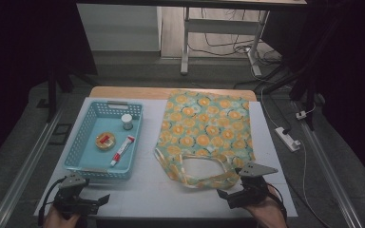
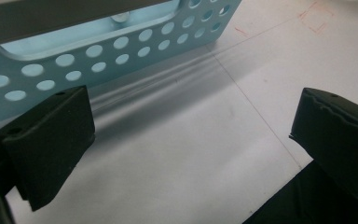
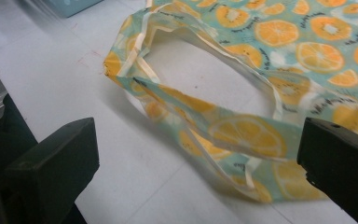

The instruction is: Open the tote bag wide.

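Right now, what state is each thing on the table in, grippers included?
Left gripper: open, holding nothing, beside the basket's near wall.
Right gripper: open, holding nothing, at the bag's handles.
Tote bag: lying flat, handles loose toward the person.
Blue basket: upright, with three things in it.
Small jar: standing, lid on.
Tube: lying down.
Round tin: lying flat.

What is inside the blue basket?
The blue basket holds a small white-capped jar, a round yellow tin and a red-and-white tube. Its near wall hides a strip of the floor.
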Tool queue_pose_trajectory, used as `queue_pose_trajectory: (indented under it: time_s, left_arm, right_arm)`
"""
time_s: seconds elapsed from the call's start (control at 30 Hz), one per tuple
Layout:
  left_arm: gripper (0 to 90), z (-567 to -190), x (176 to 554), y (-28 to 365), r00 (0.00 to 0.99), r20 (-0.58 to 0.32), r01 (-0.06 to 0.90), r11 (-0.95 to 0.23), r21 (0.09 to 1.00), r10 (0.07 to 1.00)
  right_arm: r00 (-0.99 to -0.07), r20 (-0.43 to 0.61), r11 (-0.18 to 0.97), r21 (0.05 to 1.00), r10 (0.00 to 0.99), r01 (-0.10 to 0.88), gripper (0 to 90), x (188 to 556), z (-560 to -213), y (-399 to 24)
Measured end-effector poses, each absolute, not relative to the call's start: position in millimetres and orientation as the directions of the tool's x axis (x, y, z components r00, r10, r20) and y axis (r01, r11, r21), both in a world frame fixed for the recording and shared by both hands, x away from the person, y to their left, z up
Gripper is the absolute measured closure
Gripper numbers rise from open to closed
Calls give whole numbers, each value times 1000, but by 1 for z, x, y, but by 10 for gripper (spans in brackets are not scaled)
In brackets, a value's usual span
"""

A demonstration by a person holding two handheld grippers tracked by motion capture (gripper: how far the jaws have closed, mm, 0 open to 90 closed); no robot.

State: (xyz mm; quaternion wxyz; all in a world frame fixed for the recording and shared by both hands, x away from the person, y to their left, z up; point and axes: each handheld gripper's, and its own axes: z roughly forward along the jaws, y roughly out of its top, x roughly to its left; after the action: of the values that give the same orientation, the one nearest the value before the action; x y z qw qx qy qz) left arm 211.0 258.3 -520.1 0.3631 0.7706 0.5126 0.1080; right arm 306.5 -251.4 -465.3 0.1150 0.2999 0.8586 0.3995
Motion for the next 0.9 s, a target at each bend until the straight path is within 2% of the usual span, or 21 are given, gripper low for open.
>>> queue_pose_trajectory:
  time_s: [0.67, 0.9]
  left_arm:
    - [0, -521, 213, 253, 468, -177, 716, -253, 651, 866]
    - [0, -521, 213, 252, 472, -175, 718, -262, 645, 864]
  right_arm:
    - [-851, 23, 610, 687, 525, 395, 0, 328, -476, -208]
    - [-885, 35, 657, 656, 464, 370, 72, 336, -488, -192]
